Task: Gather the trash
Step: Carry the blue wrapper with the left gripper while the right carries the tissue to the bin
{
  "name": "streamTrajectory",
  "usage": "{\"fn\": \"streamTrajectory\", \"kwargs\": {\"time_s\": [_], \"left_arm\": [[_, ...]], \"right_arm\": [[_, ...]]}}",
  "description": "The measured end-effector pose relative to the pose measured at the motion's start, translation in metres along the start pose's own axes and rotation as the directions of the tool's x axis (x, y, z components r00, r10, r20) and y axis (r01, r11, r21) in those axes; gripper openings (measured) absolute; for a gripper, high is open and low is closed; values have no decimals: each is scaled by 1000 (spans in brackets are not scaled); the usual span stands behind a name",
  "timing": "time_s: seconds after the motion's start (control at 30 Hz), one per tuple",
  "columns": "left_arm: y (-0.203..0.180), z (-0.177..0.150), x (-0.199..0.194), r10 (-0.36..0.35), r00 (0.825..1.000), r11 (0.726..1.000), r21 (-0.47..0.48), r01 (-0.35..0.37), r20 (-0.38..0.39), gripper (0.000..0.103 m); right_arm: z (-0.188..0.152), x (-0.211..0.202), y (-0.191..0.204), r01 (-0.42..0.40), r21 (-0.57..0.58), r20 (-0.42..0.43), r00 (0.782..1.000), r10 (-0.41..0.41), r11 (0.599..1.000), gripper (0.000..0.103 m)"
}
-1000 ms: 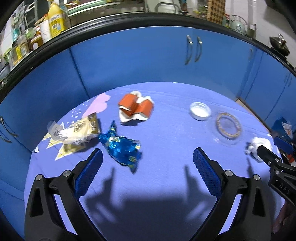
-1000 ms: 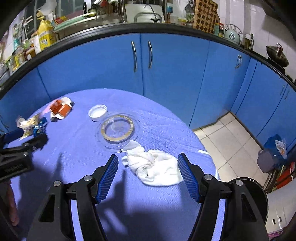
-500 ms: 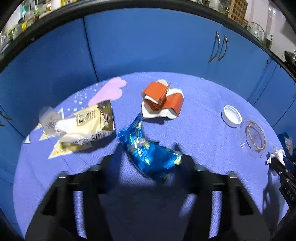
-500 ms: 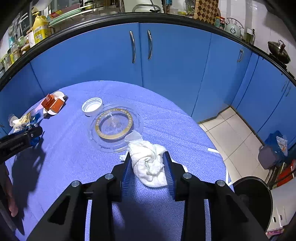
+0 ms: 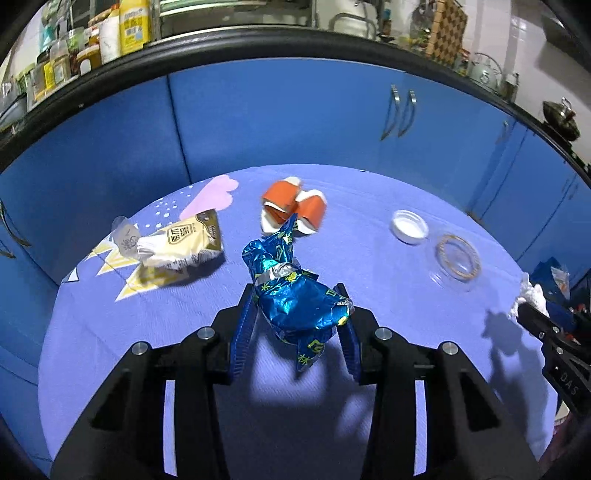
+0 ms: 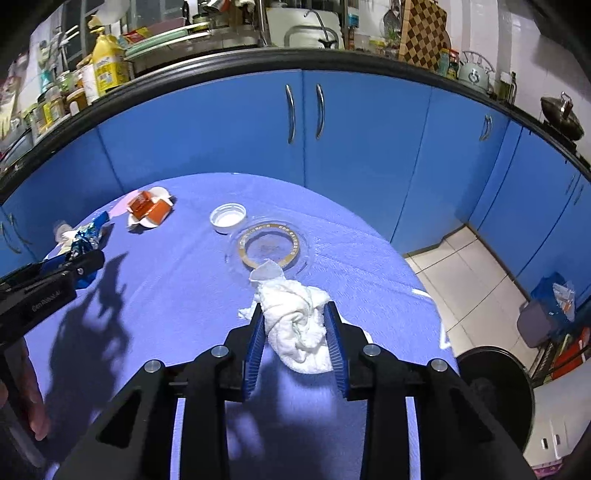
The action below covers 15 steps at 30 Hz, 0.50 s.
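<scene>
Both tools are clamped on trash: the left tool pinches the blue foil wrapper and the right tool the white tissue wad, each seemingly lifted off the worktop for carrying, probably to the black bin beside it. Orange cups and a beige packet remain.

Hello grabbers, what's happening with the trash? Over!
Left gripper shut on blue wrapper. Right gripper shut on white tissue. Nothing blocking.

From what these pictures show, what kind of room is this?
Most likely a home kitchen: blue cabinets run under a dark countertop that carries a faucet, bottles and a checkered cutting board.
</scene>
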<state>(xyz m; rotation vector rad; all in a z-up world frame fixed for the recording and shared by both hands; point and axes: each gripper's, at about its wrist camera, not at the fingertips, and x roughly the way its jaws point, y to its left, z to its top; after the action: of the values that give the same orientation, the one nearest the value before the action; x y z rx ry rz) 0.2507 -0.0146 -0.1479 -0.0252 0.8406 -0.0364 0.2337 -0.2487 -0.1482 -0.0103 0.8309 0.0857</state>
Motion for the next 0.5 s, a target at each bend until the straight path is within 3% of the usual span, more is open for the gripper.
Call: {"fn": "streamTrajectory", "kwargs": {"time_s": [0.5], "left_arm": [[-43,-16,-87,-64,995,995,76,58,79,43]], "right_arm": [[-14,-99,3,30,-20,106,994,-28,999,31]]}}
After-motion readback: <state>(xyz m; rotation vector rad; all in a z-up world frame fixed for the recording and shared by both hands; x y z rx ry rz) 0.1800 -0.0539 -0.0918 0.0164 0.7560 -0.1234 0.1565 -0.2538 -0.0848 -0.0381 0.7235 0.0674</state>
